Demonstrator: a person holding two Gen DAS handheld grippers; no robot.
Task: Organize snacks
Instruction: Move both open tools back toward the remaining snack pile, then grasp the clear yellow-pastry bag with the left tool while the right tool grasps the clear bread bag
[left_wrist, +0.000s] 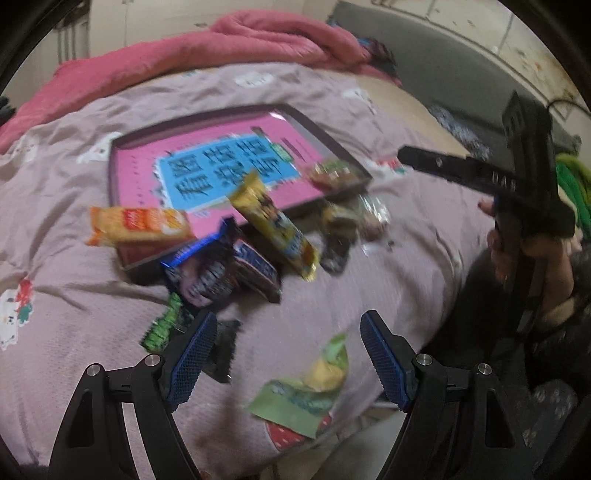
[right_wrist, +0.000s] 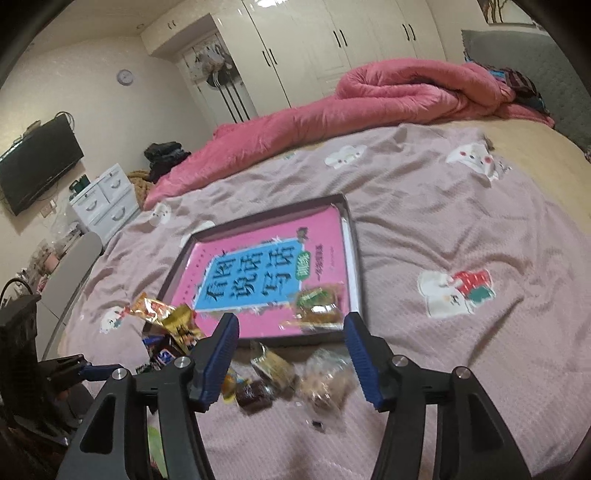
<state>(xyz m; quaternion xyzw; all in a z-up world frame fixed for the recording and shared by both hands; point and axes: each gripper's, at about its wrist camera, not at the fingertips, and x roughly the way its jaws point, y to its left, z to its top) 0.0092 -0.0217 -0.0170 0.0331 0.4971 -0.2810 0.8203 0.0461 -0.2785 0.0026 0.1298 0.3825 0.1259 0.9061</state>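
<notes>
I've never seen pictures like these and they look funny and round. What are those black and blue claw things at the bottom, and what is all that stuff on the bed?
Those claws are grabbing tools. A person holds one in each hand, and each tool carries a small round-lens camera looking forward along its jaws. That lens makes everything look bent.

One picture comes from the left gripper, the other from the right gripper. Both have their jaws wide open and hold nothing. In the left picture you can even see the person's hand holding the other tool.

On the purple bedspread lies a shallow dark tray with a pink book inside. One small snack packet sits in the tray. More snacks lie scattered near its front edge: an orange packet, a long yellow bar and a green packet. A pink blanket is bunched up behind.
</notes>
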